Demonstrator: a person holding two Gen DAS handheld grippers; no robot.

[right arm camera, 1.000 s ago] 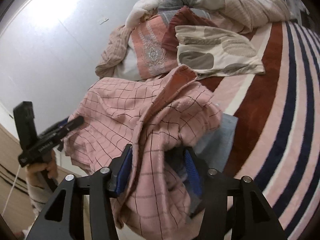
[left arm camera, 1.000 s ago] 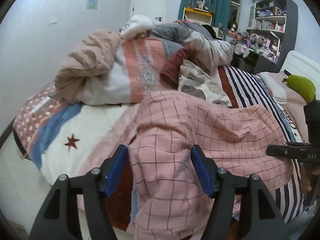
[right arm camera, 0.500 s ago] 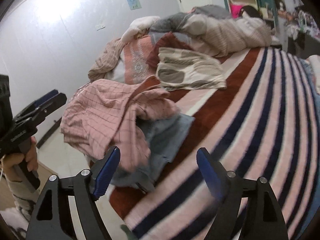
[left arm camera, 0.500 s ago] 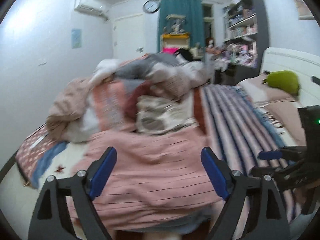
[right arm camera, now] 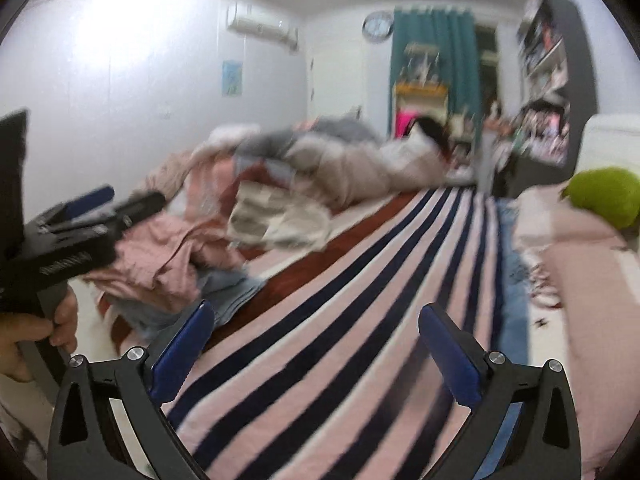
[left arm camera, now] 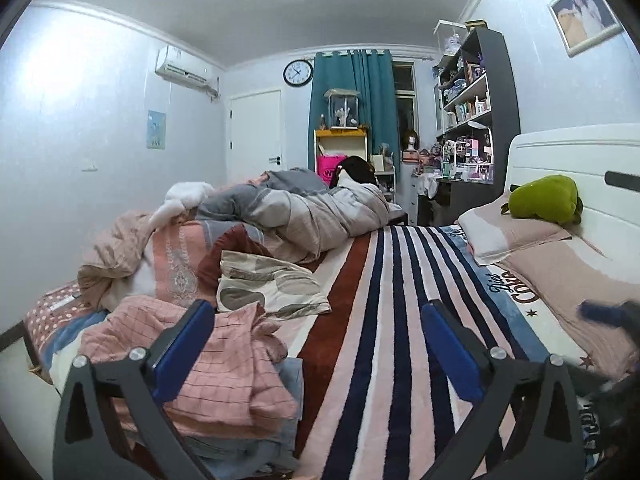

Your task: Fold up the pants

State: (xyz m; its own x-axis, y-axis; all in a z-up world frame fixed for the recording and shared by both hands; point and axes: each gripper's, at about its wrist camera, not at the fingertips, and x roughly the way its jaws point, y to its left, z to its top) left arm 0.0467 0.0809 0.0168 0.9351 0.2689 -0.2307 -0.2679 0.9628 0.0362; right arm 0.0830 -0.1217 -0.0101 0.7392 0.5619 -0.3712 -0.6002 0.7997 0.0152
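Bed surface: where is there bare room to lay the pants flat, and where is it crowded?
Free: the striped blanket between the pink checked pants and the pillows. Crowded: the left side, with the pants heap, patterned cloth and bunched quilts behind.

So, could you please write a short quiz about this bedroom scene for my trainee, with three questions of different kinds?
1. True or false: the left tool is shut on the pink checked pants.
2. Which thing lies on the pillow by the headboard? A) a green plush toy B) a book C) a shoe
3. Fill in: the pink checked pants lie on top of a ____ garment at the bed's edge.

Key: 1 false, both tools, also the right tool, are open and hold nothing. 2 A, the green plush toy. 3 blue.
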